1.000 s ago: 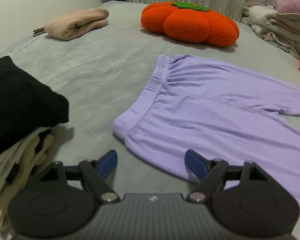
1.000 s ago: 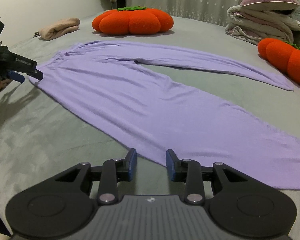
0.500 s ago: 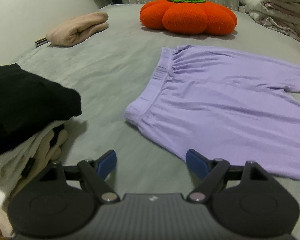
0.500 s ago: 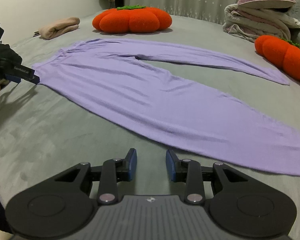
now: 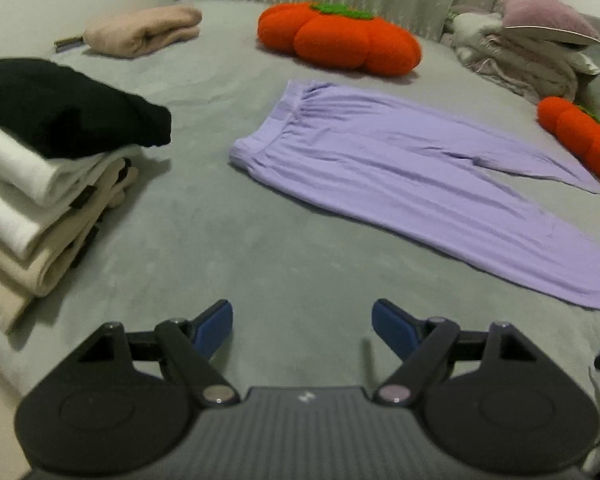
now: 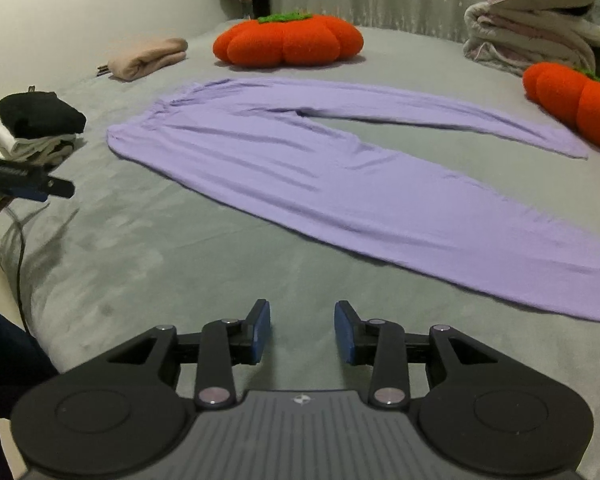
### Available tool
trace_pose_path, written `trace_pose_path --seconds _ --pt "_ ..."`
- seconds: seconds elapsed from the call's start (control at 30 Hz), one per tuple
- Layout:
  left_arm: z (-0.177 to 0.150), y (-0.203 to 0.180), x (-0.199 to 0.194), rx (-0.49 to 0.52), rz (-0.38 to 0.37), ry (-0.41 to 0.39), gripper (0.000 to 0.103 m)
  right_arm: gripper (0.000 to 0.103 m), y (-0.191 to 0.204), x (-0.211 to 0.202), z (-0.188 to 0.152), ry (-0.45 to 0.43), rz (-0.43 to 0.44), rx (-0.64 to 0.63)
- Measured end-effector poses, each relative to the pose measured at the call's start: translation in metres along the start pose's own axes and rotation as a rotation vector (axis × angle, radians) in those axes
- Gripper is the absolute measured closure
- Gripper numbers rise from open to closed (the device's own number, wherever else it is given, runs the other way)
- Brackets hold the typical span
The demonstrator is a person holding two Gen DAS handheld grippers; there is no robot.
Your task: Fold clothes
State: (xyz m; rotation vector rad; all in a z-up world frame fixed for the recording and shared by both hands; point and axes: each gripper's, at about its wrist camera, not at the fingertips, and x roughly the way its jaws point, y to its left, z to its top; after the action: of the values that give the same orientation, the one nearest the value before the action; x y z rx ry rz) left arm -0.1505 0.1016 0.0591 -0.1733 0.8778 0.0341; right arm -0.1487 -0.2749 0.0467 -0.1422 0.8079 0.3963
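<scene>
Lilac trousers (image 6: 300, 168) lie spread flat on the grey bed, waistband to the left, the two legs splayed apart toward the right. The left wrist view shows the trousers (image 5: 400, 160) ahead and to the right. My left gripper (image 5: 302, 322) hovers open over bare sheet, well short of the waistband, with nothing between its fingers. My right gripper (image 6: 302, 330) is open too, over the sheet just short of the near trouser leg. The left gripper also shows at the left edge of the right wrist view as a dark tool (image 6: 24, 180).
A stack of folded clothes (image 5: 40, 168), black on top of white and beige, sits at the left. A folded beige garment (image 5: 144, 30) and an orange pumpkin cushion (image 5: 340, 38) lie at the back. A second orange cushion (image 6: 576, 100) and piled bedding (image 6: 536, 40) are at the right.
Both grippers have drawn back from the trousers toward the near edge of the bed. The left one has swung right, and the folded stack now shows more fully. The trousers lie unmoved.
</scene>
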Motion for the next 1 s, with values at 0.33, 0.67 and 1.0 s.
trace_pose_path --seconds 0.33,0.67,1.0 --pt "0.02 0.0 -0.013 -0.154 -0.049 -0.062 0.024 0.047 -0.075 -0.016 0.005 -0.047 -0.133 0.337" --pt "0.051 -0.007 0.036 -0.206 0.028 -0.026 0.024 0.047 -0.141 -0.014 -0.007 -0.02 -0.166 0.756" --pt "0.075 -0.008 0.063 -0.224 0.115 -0.023 0.024 0.053 -0.189 -0.025 -0.025 -0.066 -0.244 1.031"
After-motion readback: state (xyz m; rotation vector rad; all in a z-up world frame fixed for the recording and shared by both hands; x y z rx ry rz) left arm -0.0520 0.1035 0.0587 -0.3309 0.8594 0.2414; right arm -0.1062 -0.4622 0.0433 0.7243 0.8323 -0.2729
